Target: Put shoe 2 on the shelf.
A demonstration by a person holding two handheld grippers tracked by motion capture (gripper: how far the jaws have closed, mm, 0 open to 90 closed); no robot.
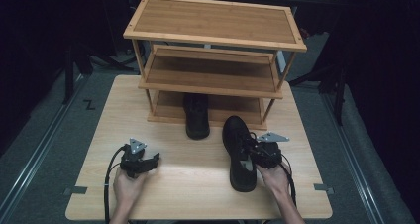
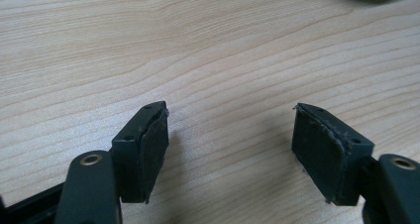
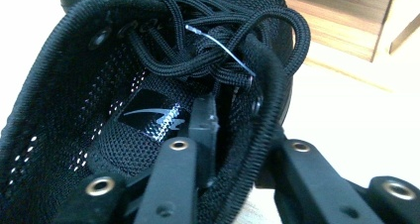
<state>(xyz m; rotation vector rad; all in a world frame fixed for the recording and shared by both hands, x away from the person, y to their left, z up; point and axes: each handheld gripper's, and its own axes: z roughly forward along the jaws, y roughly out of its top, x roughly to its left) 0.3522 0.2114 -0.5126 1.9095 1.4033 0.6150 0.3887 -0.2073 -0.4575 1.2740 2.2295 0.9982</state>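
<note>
From the high view, a pale wood-grain worktop (image 1: 198, 189) carries a three-tier bamboo shoe rack (image 1: 214, 23) at its far edge, each shelf a flat slatted board with a raised rim. A black shoe (image 1: 197, 116) stands with its heel under the lowest shelf and its toe out on the worktop. A second black shoe (image 1: 238, 152) lies nearer, right of centre, toe toward the rack; the right gripper (image 1: 258, 152) grips its collar from the right. The left gripper (image 1: 148, 160) sits low over bare board at the left, well apart from both shoes, with open room all round it. In the left gripper view, its jaws stand wide apart, their dark rubber pads (image 2: 153, 149) frayed at the edges, above smooth streaked woodgrain. In the right gripper view, the jaws are clamped on the padded, knitted mesh collar (image 3: 265, 130) of the shoe, one jaw inside the opening and one outside; round woven laces (image 3: 218, 40) tangle above, and a glossy logo patch (image 3: 156, 120) shows inside.
</note>
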